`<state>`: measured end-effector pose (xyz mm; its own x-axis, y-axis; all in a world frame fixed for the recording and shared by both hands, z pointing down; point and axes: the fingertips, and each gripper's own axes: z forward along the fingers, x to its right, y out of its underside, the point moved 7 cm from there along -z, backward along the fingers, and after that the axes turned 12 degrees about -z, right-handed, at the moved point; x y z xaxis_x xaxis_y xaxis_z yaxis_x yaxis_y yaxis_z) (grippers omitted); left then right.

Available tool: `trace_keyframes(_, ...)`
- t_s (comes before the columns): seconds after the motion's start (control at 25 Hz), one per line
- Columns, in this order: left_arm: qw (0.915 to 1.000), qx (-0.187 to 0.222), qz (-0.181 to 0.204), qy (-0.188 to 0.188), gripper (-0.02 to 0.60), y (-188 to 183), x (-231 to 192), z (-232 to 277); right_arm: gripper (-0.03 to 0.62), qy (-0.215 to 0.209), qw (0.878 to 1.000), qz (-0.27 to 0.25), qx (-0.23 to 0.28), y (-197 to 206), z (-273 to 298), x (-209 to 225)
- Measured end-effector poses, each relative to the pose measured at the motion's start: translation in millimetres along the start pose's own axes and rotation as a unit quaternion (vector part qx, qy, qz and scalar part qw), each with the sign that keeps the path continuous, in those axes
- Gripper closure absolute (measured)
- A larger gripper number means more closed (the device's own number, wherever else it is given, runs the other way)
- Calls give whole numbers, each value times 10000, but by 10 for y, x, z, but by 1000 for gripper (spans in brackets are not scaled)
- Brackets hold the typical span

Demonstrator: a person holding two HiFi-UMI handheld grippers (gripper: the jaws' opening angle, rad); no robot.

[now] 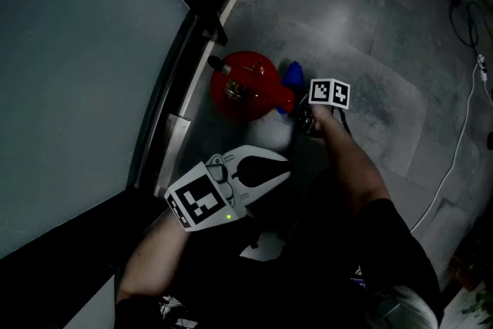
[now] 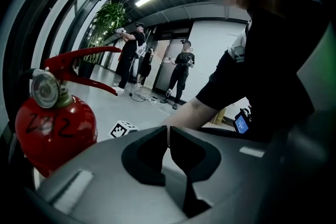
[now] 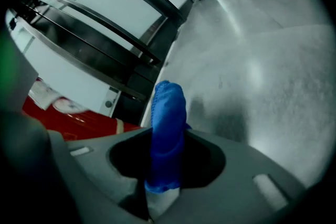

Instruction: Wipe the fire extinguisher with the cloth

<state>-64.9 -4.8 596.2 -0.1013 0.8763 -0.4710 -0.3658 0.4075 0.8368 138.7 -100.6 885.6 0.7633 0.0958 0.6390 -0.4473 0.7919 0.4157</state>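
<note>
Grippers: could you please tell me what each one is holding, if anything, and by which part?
The right gripper pinches the blue cloth by its bunched lower end; the rest sticks out past the jaws. The left gripper is shut, empty.

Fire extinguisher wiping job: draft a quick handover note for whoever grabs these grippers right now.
Left gripper: jaws together, nothing between them, held near the fire extinguisher.
Right gripper: shut on the blue cloth, whose free end sticks out past the jaws.
Things: the extinguisher stands upright on the floor beside the glass wall. The cloth is at its side away from the wall; contact is unclear.
Done: cloth gripped and at the extinguisher.
Left: wipe the red body. How much is already wiped cannot be told.
</note>
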Motion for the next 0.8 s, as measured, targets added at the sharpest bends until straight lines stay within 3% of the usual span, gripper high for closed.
trace_keyframes(0.08, 9998, -130, 120, 22, 557, 4, 0, 10, 461, -371, 9987, -260, 242, -319, -244, -111)
trace_keyframes(0.2, 9982, -388, 445, 78, 557, -13, 16, -24, 461, -1308, 9878, -635, 548, -709, -708, -447)
trace_keyframes(0.32, 9934, -644, 912, 274, 557, -59, 96, -70, 461, -2202, 9663, -1214, 557, -999, -1150, -914)
trace_keyframes(0.44, 9859, -816, 1137, 918, 557, -176, 211, 7, 461, -2733, 9395, -2034, 364, -1283, -1522, -1437)
trace_keyframes(0.56, 9804, -624, 1083, 1524, 557, -392, 250, 111, 461, -3089, 9171, -2514, -151, -1528, -1714, -1890)
trace_keyframes(0.64, 9799, -302, 825, 1790, 557, -499, 290, 103, 461, -3257, 9020, -2777, -568, -1649, -1784, -2105)
trace_keyframes(0.72, 9800, 17, 691, 1866, 557, -583, 275, 57, 461, -3399, 8899, -2964, -684, -1727, -1826, -2211)
trace_keyframes(0.8, 9791, 247, 863, 1825, 557, -676, 164, 28, 461, -3689, 8735, -3134, -517, -1793, -1803, -2234)
